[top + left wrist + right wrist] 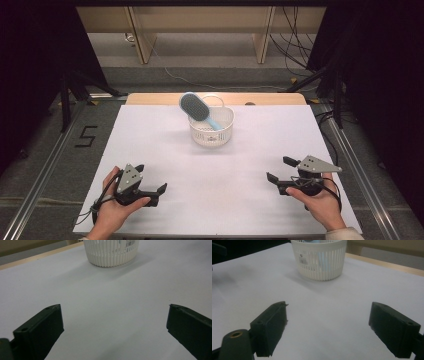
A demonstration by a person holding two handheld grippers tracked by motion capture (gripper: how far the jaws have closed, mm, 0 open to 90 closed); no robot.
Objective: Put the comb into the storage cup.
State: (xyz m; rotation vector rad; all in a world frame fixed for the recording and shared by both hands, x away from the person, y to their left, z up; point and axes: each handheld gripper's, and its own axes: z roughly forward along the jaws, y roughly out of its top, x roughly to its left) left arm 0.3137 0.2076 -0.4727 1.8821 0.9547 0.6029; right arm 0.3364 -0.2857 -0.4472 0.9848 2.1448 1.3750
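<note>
Both the left gripper [150,187] and right gripper [280,170] are resting wide open and empty near the table's front edge, apparently before reaching toward the hairbrush [196,108] leaning in the white basket [212,131].

A black numeral "5" [86,136] is showing on the grey floor to the left of the table. A white barcode sticker [302,260] is sitting on the wall of the white slatted basket [322,267]; its small print is staying too fine to read in either gripper view.
</note>
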